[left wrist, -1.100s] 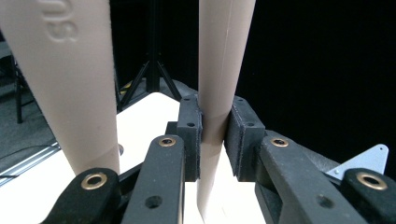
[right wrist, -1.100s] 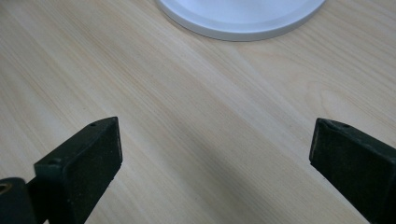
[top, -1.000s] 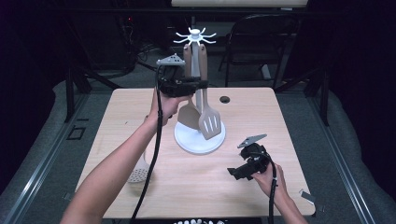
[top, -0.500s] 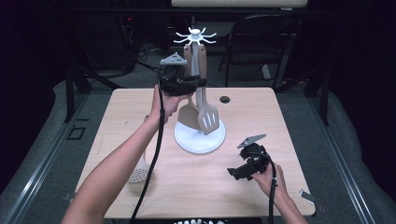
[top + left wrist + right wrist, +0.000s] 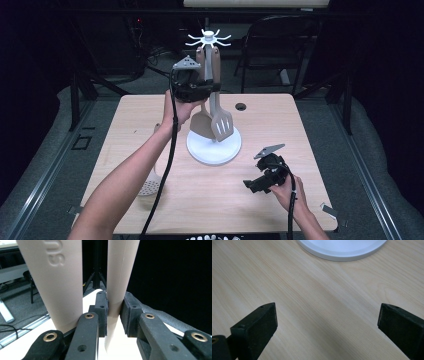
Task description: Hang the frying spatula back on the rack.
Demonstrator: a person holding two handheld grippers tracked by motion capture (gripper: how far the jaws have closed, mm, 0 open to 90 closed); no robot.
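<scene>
A utensil rack with a round white base (image 5: 214,150) and a white hook crown (image 5: 208,39) stands mid-table. Two taupe utensils hang on it: a solid spatula (image 5: 201,124) and a slotted turner (image 5: 222,124). My left gripper (image 5: 209,88) is raised at the handles, and its jaws are shut on the narrower taupe handle (image 5: 117,270). A second, wider handle (image 5: 60,277) hangs just left of the jaws. My right gripper (image 5: 254,184) rests low on the table at the right, jaws open (image 5: 327,322) over bare wood, with the white base (image 5: 342,250) ahead of it.
A perforated skimmer (image 5: 149,186) lies on the table by the left forearm. A small black grommet (image 5: 241,106) sits near the far edge. A dark chair (image 5: 280,45) stands behind the table.
</scene>
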